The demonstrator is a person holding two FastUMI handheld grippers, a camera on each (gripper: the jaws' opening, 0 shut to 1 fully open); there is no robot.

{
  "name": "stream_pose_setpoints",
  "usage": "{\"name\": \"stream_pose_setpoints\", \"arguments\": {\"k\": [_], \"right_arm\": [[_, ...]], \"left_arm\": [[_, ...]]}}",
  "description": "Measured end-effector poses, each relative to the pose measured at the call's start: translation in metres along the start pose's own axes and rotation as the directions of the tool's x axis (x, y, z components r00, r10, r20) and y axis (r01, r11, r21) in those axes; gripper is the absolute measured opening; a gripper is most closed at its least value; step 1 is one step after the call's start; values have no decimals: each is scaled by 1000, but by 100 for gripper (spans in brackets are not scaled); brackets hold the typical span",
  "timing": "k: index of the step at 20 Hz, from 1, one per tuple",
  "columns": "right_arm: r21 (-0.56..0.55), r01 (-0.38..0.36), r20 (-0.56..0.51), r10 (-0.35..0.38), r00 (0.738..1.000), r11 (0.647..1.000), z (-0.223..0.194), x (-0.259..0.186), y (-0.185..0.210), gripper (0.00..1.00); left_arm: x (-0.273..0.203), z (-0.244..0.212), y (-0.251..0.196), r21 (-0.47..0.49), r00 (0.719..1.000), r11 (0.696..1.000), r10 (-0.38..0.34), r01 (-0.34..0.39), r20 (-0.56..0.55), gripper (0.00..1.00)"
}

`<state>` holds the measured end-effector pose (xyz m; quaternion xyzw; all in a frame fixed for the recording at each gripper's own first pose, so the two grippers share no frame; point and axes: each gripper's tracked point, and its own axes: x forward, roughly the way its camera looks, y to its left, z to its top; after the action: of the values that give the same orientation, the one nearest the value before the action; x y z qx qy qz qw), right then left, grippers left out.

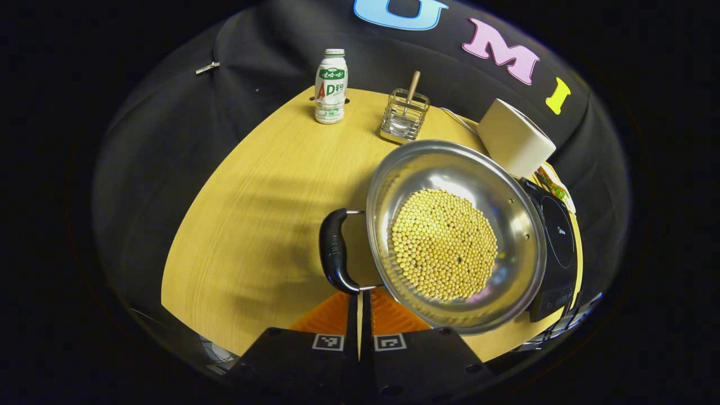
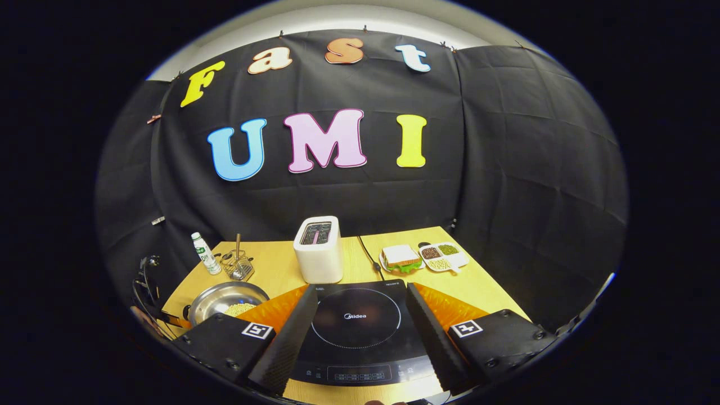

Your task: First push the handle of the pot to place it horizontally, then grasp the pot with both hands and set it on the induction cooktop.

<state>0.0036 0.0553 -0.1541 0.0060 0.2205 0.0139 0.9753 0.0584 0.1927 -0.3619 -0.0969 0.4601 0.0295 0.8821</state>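
A steel pot [image 1: 506, 202] holding yellow beans [image 1: 444, 244] sits on the wooden table [image 1: 253, 225], with its rim overlapping the left edge of the black induction cooktop [image 1: 557, 242]. Its black handle [image 1: 334, 250] points toward the table's left side. My left gripper [image 1: 360, 298] is shut, and its fingertips meet the near end of that handle where the wire joins. In the right gripper view, my right gripper [image 2: 361, 288] hangs open over the cooktop [image 2: 357, 323], one finger on each side of the cooking ring. The pot [image 2: 216, 298] lies to its left.
A white bottle [image 1: 331, 85] and a glass holder [image 1: 404, 115] with a wooden stick stand at the table's back. A white toaster [image 2: 319, 248] stands behind the cooktop, its cable [image 2: 368, 256] beside it. A sandwich plate [image 2: 400, 257] and a divided dish [image 2: 441, 256] sit at the back right.
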Motion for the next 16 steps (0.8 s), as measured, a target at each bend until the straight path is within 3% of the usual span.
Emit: {"name": "stream_pose_setpoints", "arguments": {"k": [11,16], "right_arm": [[-40,2,-33,-3,999,999,-15,8,11,99],[-64,-64,-99,57,993,996,-35,19,39,99]], "left_arm": [[28,47,32,24,999,999,29,-30,21,5],[24,57,37,-1,998,999,39,-39,54,5]]}}
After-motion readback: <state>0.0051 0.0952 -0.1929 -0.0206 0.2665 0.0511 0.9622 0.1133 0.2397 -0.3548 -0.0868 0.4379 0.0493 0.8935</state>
